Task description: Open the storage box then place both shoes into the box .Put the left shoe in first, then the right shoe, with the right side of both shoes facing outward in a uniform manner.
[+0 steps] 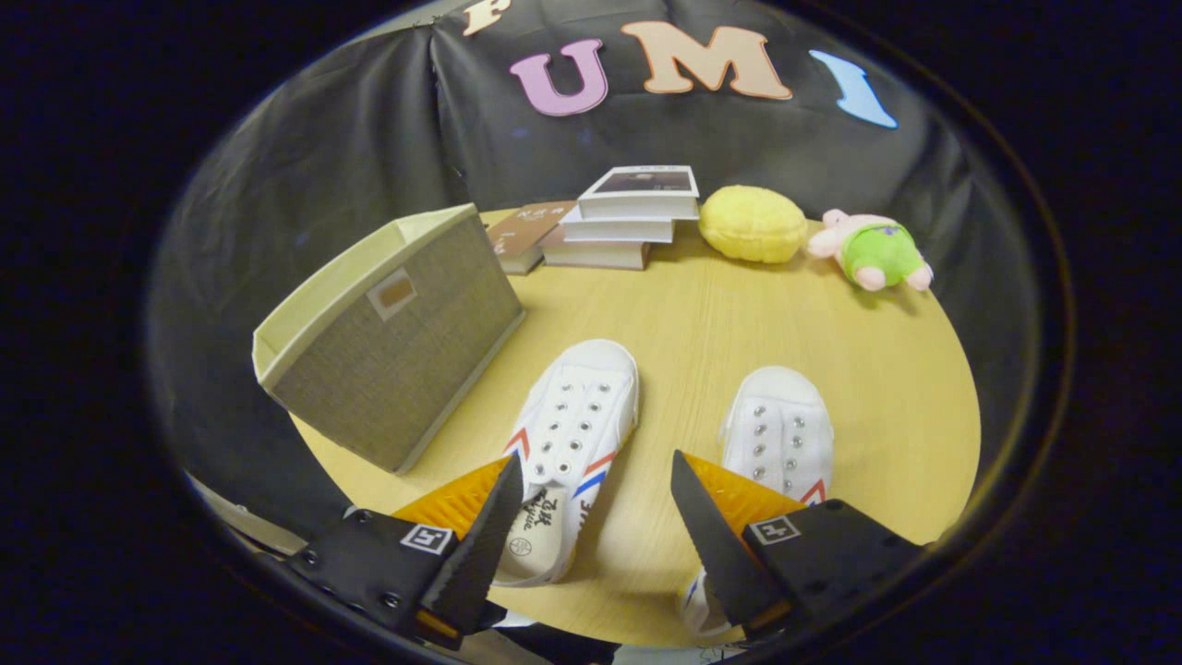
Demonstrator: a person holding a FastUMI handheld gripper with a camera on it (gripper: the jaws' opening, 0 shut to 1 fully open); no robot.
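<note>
The gripper (591,517) hangs over the near edge of the round wooden bench (720,323) with its fingers (480,536) spread wide and nothing between them but bare bench and part of a shoe. The left white shoe (568,434) lies just ahead of the left finger, its heel end partly covered by that finger and its toe pointing away toward the far side. The right white shoe (780,429) lies just beyond the right finger, heel end hidden behind it, toe also pointing away; the two shoes sit apart with bare bench between them. To the left of the shoes stands the fabric storage box (397,342), tilted in this view, its top open; its inside cannot be seen. At the far side lie a stack of books (619,226), a yellow cushion (753,223) and a pink and green plush toy (875,249).
</note>
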